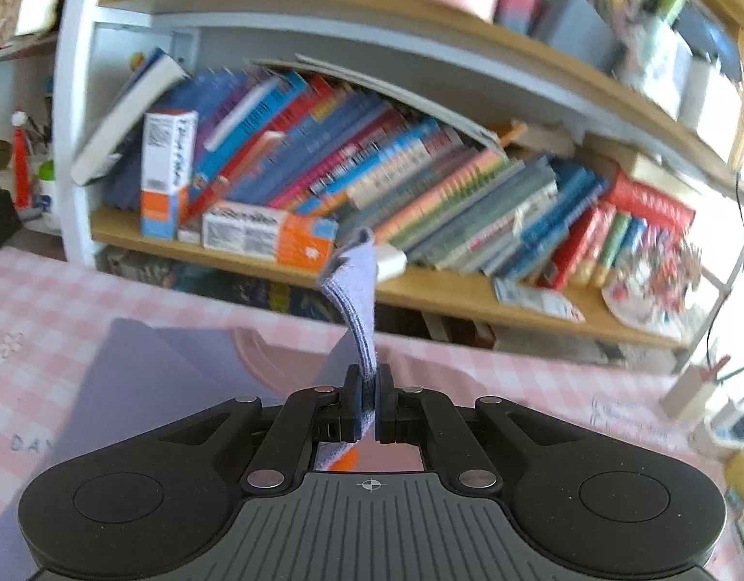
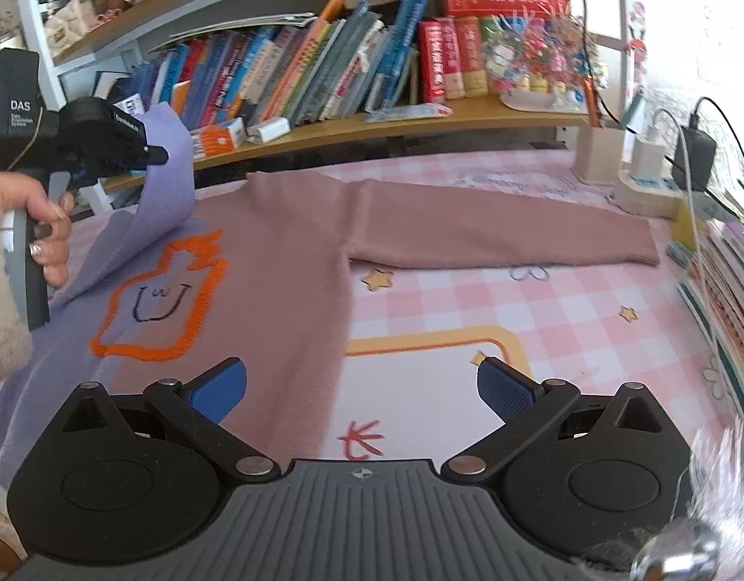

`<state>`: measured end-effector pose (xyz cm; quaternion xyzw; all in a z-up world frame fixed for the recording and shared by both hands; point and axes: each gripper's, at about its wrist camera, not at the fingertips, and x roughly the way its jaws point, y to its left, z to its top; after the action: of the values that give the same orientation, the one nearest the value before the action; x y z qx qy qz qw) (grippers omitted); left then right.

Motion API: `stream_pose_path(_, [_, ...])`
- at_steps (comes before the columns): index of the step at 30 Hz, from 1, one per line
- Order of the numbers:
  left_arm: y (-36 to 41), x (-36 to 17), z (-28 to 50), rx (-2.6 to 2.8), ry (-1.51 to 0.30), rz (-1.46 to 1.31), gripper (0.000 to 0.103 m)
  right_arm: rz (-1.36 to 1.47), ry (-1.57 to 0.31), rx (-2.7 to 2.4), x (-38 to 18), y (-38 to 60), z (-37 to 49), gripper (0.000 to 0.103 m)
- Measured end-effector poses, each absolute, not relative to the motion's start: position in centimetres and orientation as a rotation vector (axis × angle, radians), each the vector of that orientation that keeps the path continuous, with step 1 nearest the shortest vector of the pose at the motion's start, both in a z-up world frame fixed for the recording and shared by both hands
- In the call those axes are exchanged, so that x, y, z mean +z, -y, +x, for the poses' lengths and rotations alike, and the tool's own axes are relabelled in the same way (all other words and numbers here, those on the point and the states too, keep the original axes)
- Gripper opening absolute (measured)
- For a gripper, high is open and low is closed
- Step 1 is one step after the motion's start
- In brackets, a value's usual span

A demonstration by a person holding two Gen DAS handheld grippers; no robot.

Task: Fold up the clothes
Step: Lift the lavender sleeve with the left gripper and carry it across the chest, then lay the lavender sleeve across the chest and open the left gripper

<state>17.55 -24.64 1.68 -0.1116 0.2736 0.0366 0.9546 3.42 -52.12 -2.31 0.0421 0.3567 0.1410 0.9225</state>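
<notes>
A two-tone sweater (image 2: 280,261), lavender on the left and dusty pink on the right, lies flat on the checked tablecloth with an orange outlined face on its chest. Its pink sleeve (image 2: 507,232) stretches out to the right. My left gripper (image 1: 369,404) is shut on the ribbed cuff of the lavender sleeve (image 1: 355,290), which stands up from the jaws. The right wrist view shows that gripper (image 2: 149,157) held by a hand, lifting the lavender sleeve (image 2: 166,179) above the sweater's left side. My right gripper (image 2: 362,389) hovers open over the sweater's lower hem edge, holding nothing.
A bookshelf (image 2: 352,126) packed with slanted books runs along the table's far edge. A power strip with chargers (image 2: 657,179) and a stack of books (image 2: 725,271) sit at the right. Bare pink checked tablecloth (image 2: 493,319) lies right of the sweater.
</notes>
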Motion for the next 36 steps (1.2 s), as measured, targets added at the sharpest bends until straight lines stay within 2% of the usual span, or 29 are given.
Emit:
stream_pose_path(10, [26.8,-1.5,18.9,0.029,-0.666,-0.156,0.006,0.099,-0.752,0.254,-2.8,53.2,3.4,0.103])
stream_pose_path(13, [27.8,-2.6,19.8,-0.003,-0.757,-0.159,0.02,0.095,-0.751,0.253,-2.7,53.0,3.3,0.103])
stream_pose_path(15, [28.4,-2.9,19.9,-0.038,-0.796,-0.157,0.04,0.091,-0.749,0.256,-2.6,52.9,3.3,0.103])
stream_pose_path(16, [28.7,-2.9,19.7,-0.056,-0.804,-0.155,0.043,0.089,-0.748,0.259,-2.6,52.8,3.2,0.103])
stream_pose_path(18, [29.0,-2.0,18.4,-0.112,-0.77,-0.135,0.055,0.085,-0.745,0.263,-2.5,52.6,3.2,0.103])
stream_pose_path(21, [28.4,-0.9,15.7,-0.146,-0.73,-0.107,0.061,0.085,-0.748,0.272,-2.5,52.4,3.2,0.103])
stream_pose_path(36, [16.1,-0.6,1.4,0.315,-0.781,-0.1,0.065,0.052,-0.87,0.325,-4.1,48.4,4.7,0.102])
